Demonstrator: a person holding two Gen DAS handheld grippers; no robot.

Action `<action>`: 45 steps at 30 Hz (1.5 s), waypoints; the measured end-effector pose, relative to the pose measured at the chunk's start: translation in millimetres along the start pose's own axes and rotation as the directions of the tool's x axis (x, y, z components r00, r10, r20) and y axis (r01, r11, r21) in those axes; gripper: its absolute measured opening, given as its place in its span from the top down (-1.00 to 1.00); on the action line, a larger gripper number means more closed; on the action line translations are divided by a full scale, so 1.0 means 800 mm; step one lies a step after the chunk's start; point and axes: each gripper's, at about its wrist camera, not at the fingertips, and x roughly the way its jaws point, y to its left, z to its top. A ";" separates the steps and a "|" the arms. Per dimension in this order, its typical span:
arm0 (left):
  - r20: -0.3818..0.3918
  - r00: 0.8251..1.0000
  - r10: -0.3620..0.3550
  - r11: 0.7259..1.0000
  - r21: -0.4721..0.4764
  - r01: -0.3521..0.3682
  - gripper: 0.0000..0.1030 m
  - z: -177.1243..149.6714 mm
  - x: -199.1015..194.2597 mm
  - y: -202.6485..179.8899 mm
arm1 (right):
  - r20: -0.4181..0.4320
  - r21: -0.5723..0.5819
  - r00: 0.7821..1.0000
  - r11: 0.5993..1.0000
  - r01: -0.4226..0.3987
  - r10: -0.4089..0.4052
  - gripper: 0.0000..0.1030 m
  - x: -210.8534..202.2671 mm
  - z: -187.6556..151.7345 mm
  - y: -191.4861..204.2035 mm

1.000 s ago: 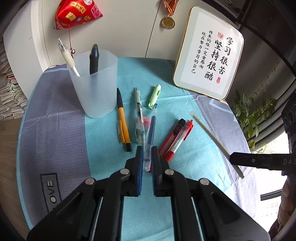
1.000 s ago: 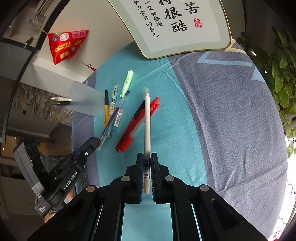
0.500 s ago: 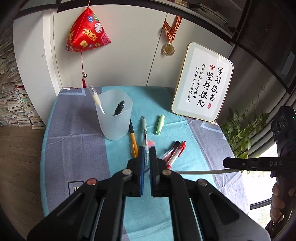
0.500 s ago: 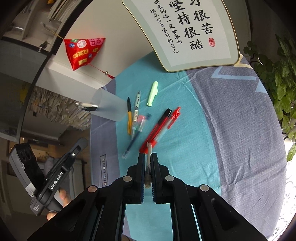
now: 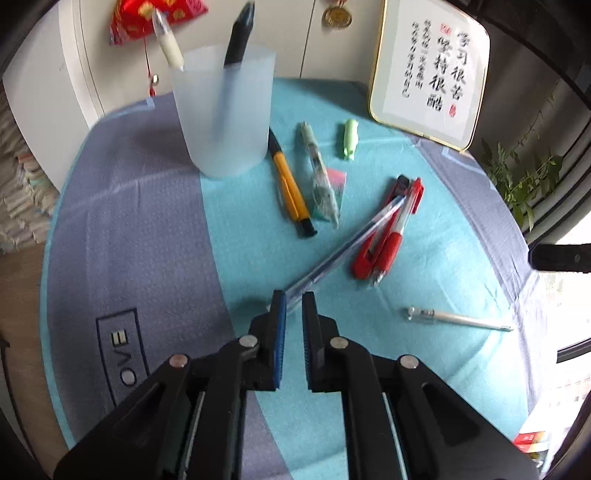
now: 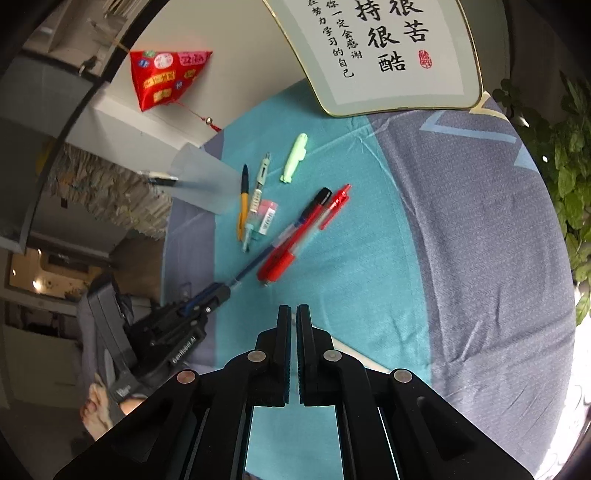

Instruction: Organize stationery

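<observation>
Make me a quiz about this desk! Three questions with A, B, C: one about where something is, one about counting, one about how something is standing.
1. Where is the orange pen?
A. Inside the cup
B. Flat on the cloth beside the cup
C. On top of the red pens

2. How many pens stand in the cup?
A. Two
B. None
C. Five

3. How is the cup standing?
A. Tipped on its side
B. Upside down
C. Upright

Answers:
1. B: the orange pen lies on the cloth just right of the cup.
2. A: only a white pen and a black pen stick out.
3. C: its open mouth faces up.
</observation>
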 end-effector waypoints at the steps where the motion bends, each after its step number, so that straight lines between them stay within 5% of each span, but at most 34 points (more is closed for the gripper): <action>1: -0.015 1.000 0.002 1.000 0.008 -0.002 0.50 -0.001 0.002 0.000 | -0.010 -0.041 0.999 0.999 0.030 -0.030 0.87 0.004 -0.007 -0.004; 3: -0.019 0.999 -0.035 0.999 0.006 0.035 0.06 -0.003 0.002 0.002 | -0.022 -0.109 0.994 0.989 0.103 -0.106 0.43 0.009 -0.022 -0.013; 6: -0.031 0.999 -0.027 0.999 0.020 0.028 0.04 -0.005 0.011 0.000 | -0.026 -0.191 0.986 0.969 0.154 -0.162 -0.21 0.014 -0.045 -0.028; 10: 0.003 1.000 0.003 0.999 0.045 -0.003 0.09 -0.006 0.014 -0.008 | -0.042 -0.226 0.979 0.956 0.187 -0.201 -0.21 0.024 -0.062 -0.043; 13: 0.009 0.999 0.042 0.995 0.089 -0.043 0.58 -0.004 0.016 -0.013 | -0.011 -0.309 0.963 0.917 0.253 -0.270 -0.16 0.034 -0.074 -0.035; 17: 0.002 1.000 0.018 0.994 0.105 -0.018 0.74 -0.003 0.017 -0.011 | 0.053 -0.397 0.936 0.852 0.340 -0.349 0.65 0.043 -0.090 -0.020; 19: -0.002 1.000 -0.001 0.996 0.091 0.002 0.75 -0.003 0.017 -0.010 | 0.043 -0.394 0.945 0.864 0.314 -0.324 0.84 0.042 -0.093 -0.019; 27: 0.051 0.998 -0.045 0.997 0.061 0.042 0.78 0.005 -0.020 -0.010 | 0.112 -0.391 0.967 0.884 0.255 -0.230 0.84 0.002 -0.092 0.017; 45: 0.211 0.977 -0.041 0.999 0.043 0.033 0.80 0.043 -0.140 0.002 | 0.304 -0.358 0.951 0.917 0.177 -0.064 0.84 -0.090 -0.032 0.104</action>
